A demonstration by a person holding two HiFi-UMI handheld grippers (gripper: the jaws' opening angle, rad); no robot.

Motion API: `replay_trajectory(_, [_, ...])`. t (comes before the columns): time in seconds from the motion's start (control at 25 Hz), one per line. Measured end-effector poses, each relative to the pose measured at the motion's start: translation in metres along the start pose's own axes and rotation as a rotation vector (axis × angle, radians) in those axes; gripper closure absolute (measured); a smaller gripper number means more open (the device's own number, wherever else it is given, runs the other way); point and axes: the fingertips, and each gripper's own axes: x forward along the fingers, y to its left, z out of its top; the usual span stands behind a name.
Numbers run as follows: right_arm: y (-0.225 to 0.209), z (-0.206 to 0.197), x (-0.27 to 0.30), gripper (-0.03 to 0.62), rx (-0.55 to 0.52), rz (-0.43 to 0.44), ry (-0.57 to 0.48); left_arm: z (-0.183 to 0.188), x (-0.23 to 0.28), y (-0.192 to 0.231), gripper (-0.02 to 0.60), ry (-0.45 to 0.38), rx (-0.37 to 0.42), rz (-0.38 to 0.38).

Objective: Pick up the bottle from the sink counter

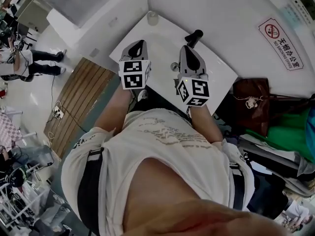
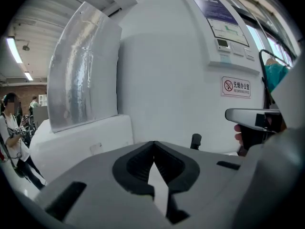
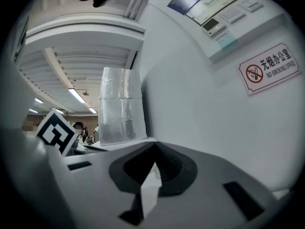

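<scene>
In the head view a small clear bottle (image 1: 153,17) stands at the far corner of the white sink counter (image 1: 162,38). A black faucet (image 1: 194,37) rises at the counter's right side. My left gripper (image 1: 139,44) hovers over the counter's near left part, well short of the bottle, with its jaws shut and nothing between them (image 2: 153,145). My right gripper (image 1: 188,50) hangs beside it, just in front of the faucet, and its jaws also meet at the tips with nothing held (image 3: 155,148). Neither gripper view shows the bottle.
A no-smoking sign (image 1: 280,43) and a control panel (image 2: 224,23) hang on the white wall behind the counter. A silver foil sheet (image 2: 83,70) stands at the left. A brown bag (image 1: 251,102) lies right of the counter, a wooden floor panel (image 1: 81,102) to its left.
</scene>
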Motion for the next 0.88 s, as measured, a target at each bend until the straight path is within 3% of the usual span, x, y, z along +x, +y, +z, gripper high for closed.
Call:
replay_trajectory(0.2, [-0.006,0.001,0.014,0.569,-0.015,-0.066,0.003,-0.001,0.033,0.015,0.56,0.023,0.044,-0.033])
replay_trajectory(0.56, [-0.022,-0.003,0.024,0.569,-0.031,-0.186,0.019,0.001,0.093,0.046,0.56,0.017,0.05,-0.056])
replay_trajectory(0.88, [-0.035,-0.003,0.024,0.569,-0.039,-0.289,0.025,-0.032,0.154,0.056,0.558,0.057,0.098,-0.095])
